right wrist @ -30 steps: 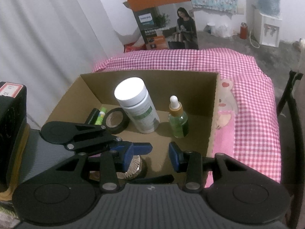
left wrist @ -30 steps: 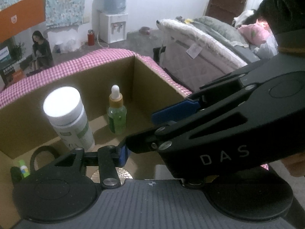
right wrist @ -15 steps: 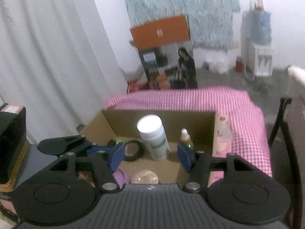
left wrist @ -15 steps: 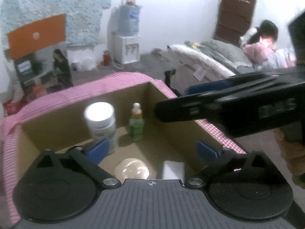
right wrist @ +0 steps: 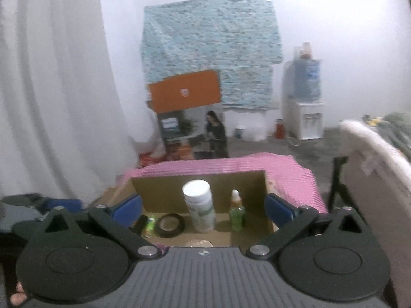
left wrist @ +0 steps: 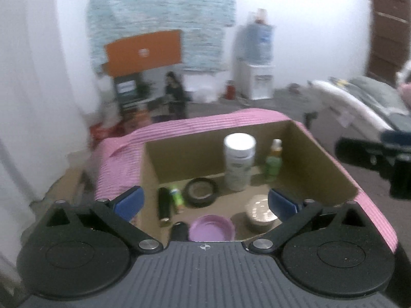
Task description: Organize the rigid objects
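Both spread wide, left gripper [left wrist: 204, 201] and right gripper [right wrist: 203, 209], right jaws opening, nothing clasped, above cardboard box [left wrist: 331, 169] with purple, probably plastic, lid [left wrist: 212, 228] nearest.

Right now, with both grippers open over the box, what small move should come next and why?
Probably draw both grippers back and look for the next loose item. The left gripper is open and empty; the right gripper's jaws are still opening, nothing between them. The white bottle, dropper bottle, tape roll and purple lid already sit in the cardboard box.
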Tool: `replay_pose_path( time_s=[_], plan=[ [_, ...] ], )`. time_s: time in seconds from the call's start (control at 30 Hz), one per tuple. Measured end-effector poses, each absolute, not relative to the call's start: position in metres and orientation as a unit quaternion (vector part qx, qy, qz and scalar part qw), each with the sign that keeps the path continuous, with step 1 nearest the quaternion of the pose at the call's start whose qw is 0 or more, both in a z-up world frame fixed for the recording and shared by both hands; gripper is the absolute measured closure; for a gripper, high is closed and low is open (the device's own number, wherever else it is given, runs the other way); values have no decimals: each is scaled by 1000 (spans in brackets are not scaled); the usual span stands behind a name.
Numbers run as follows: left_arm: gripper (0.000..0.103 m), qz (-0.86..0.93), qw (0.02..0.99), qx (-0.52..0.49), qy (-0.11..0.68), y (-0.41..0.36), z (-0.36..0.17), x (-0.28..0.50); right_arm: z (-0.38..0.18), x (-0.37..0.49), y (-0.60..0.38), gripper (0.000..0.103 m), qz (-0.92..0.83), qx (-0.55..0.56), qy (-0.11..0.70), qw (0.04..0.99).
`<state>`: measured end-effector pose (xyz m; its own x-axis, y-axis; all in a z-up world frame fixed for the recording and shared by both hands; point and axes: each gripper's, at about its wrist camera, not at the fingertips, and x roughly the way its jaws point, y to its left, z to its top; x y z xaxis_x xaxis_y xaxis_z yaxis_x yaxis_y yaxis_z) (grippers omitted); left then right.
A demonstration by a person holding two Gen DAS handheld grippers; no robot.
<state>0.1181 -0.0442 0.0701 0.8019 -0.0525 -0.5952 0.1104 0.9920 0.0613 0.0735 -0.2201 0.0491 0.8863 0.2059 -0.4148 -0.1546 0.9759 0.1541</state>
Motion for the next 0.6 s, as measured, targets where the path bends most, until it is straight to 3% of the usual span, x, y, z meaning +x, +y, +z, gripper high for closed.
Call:
replay_pose_path(
  time_s=[0.37, 0.6],
  plan=[
    [0, -49, 942, 44, 328, -33, 43, 99, 31, 55, -192, 0, 7, 11, 239, 971],
    [0, -13, 932, 35, 360, -13, 37, 104, 10, 58, -195, 0, 27, 44, 275, 960]
  ],
)
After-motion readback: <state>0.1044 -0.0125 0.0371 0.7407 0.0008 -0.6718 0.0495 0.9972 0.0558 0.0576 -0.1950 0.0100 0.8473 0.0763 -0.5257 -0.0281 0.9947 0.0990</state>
